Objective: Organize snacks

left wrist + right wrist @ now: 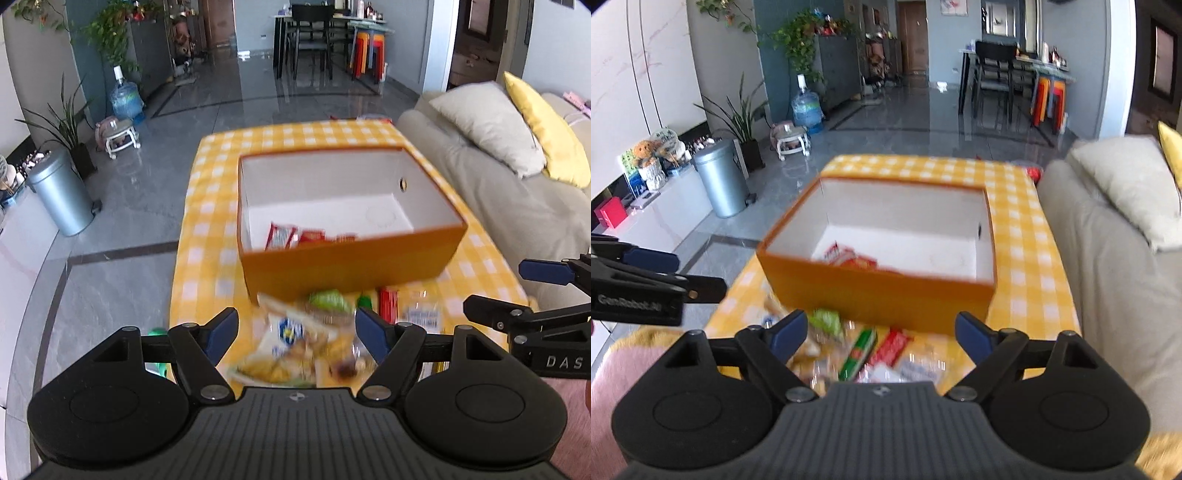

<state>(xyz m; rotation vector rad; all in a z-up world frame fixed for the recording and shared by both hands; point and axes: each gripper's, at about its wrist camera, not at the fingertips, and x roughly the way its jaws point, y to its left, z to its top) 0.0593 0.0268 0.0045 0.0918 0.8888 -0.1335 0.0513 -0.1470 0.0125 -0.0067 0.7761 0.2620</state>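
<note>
While its blue-padded jaws stand wide and empty, the left gripper (297, 334) hovers over a blurred pile of snacks (295, 347) on the yellow checked table (210, 206); the orange box (347, 254) at 12 o'clock holds red packets (282, 236), and the right gripper (517, 291) enters at 3 o'clock. From the right wrist, the same gripper gapes empty above a green stick pack (858, 352) at 6 o'clock.

Right tool (881, 334) open, blue-padded fingers (973, 338) spread wide, nothing between them. Below: blurred pile of loose snack packets (871, 350) on the yellow-and-white checked surface (1023, 236). Just beyond the pile, open orange cardboard box with white interior (879, 295), red packets (849, 258) inside at near-left. Left tool (665, 273) at frame left, apart.
</note>
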